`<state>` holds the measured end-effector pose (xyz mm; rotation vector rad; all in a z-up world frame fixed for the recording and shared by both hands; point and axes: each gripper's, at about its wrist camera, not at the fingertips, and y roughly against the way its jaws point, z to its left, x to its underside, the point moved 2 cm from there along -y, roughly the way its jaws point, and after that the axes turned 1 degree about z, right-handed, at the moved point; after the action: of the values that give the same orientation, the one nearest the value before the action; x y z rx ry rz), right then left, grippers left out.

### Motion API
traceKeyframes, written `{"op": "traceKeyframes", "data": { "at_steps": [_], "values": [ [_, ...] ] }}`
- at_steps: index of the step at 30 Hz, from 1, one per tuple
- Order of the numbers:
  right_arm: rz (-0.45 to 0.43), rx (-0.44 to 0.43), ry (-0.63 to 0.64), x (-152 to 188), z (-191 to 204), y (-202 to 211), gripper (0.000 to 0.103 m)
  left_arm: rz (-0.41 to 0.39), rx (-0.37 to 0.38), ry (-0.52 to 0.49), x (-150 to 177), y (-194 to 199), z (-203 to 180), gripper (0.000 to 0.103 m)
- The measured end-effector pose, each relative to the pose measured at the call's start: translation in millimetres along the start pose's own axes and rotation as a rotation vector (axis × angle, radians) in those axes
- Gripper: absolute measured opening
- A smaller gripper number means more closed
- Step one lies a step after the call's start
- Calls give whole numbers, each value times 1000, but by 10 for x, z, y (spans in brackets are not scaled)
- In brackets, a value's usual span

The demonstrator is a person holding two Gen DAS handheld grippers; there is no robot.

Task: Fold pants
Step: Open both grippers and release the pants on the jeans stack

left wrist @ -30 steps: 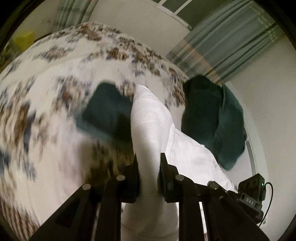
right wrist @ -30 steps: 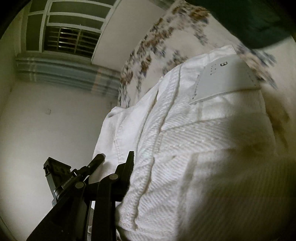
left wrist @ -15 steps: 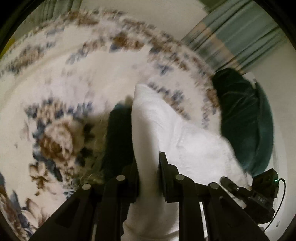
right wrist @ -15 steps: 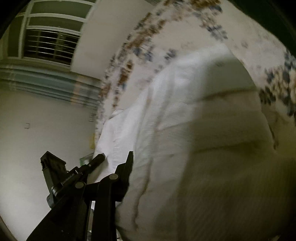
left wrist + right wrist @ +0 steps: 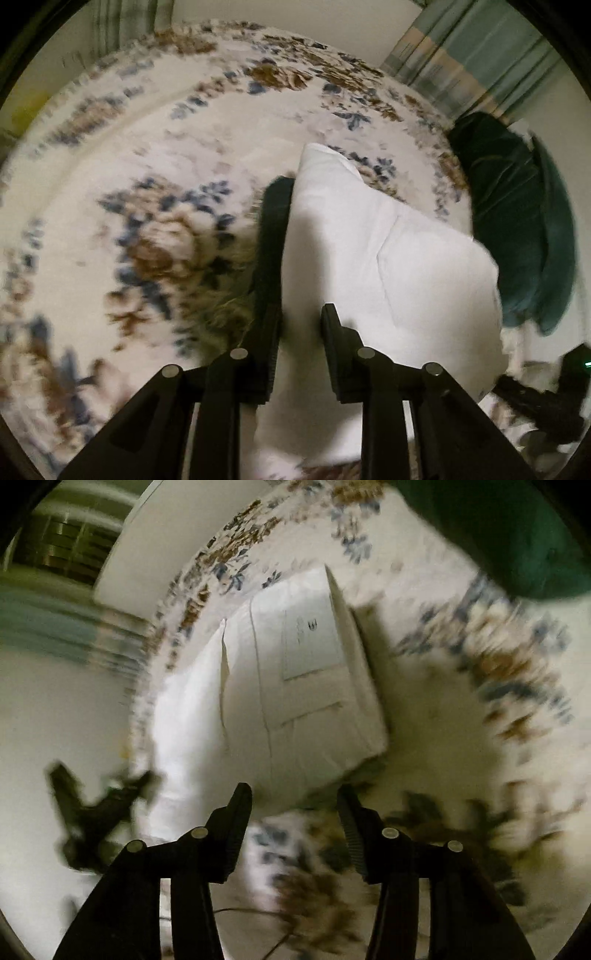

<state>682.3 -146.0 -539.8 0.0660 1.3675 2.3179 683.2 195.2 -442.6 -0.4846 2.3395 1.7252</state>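
The white pants (image 5: 388, 266) lie folded on a floral bedspread (image 5: 147, 184). My left gripper (image 5: 301, 321) is shut on the near edge of the pants, with cloth pinched between its fingers. In the right wrist view the pants (image 5: 295, 701) show as a folded white stack with a paper tag on top. My right gripper (image 5: 295, 805) is open and empty, just short of the near edge of the stack. The left gripper (image 5: 96, 812) shows as a dark blur at the left of the right wrist view.
A dark green garment (image 5: 517, 229) lies on the bed to the right of the pants; it also shows in the right wrist view (image 5: 517, 535) at the top right. Striped curtains (image 5: 461, 55) and a wall stand behind the bed.
My right gripper has let go of the pants and drawn back, open. The pants have dropped flat onto the bed. My left gripper still holds the cloth.
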Motion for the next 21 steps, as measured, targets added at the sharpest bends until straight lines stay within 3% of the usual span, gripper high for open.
{"op": "traceKeyframes", "data": {
  "at_steps": [5, 6, 8, 9, 10, 12, 21],
  "values": [
    [-96, 202, 171, 109, 414, 442, 63, -79, -117, -90, 245, 575, -333, 21],
    [-115, 235, 195, 140, 498, 555, 67, -88, -140, -101, 294, 678, -397, 25],
    [-156, 280, 234, 222, 645, 773, 77, -108, -173, -110, 389, 894, -520, 38],
    [-174, 304, 248, 258, 684, 908, 92, -123, -186, -116, 442, 1015, -583, 55],
    [-196, 331, 264, 302, 744, 1040, 103, -132, -194, -120, 468, 1088, -626, 81],
    [-248, 373, 301, 401, 867, 1315, 103, -163, -210, -129, 560, 1320, -764, 97],
    [-376, 420, 371, 903, 1106, 2512, 103, -289, -265, -156, 957, 2247, -1302, 97]
  ]
}}
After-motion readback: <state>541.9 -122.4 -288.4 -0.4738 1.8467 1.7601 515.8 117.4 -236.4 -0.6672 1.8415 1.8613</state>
